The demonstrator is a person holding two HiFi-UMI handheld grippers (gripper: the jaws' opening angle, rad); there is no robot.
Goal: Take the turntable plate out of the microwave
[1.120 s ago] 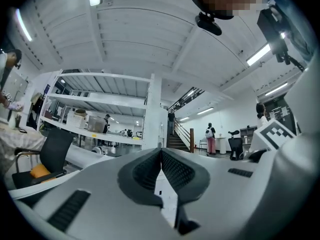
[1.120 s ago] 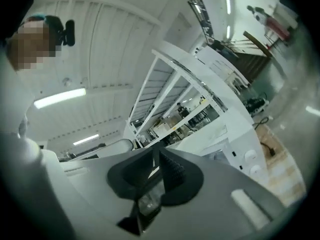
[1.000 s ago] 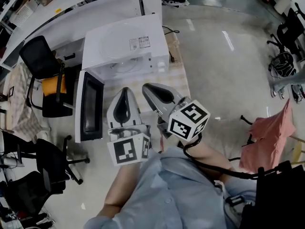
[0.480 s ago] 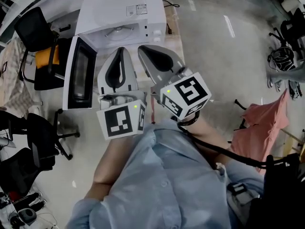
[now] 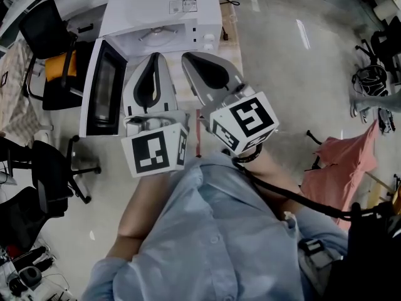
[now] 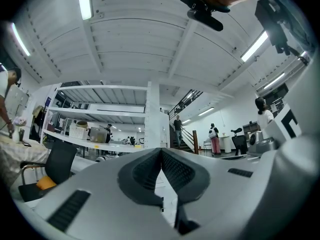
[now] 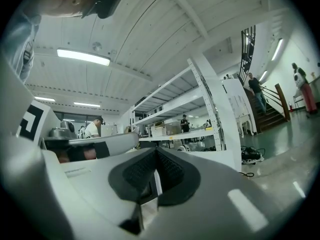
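The big white microwave (image 5: 160, 5) takes up most of a small table (image 5: 229, 29). Only the table's right edge shows beside it. The microwave could slide or rock if a gripper pushes hard on it.

Its door (image 5: 103, 93) is swung wide open to the left, just beside the left gripper (image 5: 155, 56). A bump from that gripper could knock the door or swing it into the way. The right gripper (image 5: 188, 56) is near the front of the opening too. Both grippers are big and the opening is not, so they may hit its sides going in.

The turntable plate (image 5: 156, 35) lies flat inside the microwave, on its floor. It looks like smooth glass. I think it could slip from the pads, tip and break if only a thin bit of its rim is pinched.

Both hands hold the grippers side by side, close in front of the person's body. They point about level, toward the open microwave. Both grippers are squeezed closed, pads together, with nothing in them. Closed like this, they cannot take hold of the plate's rim.
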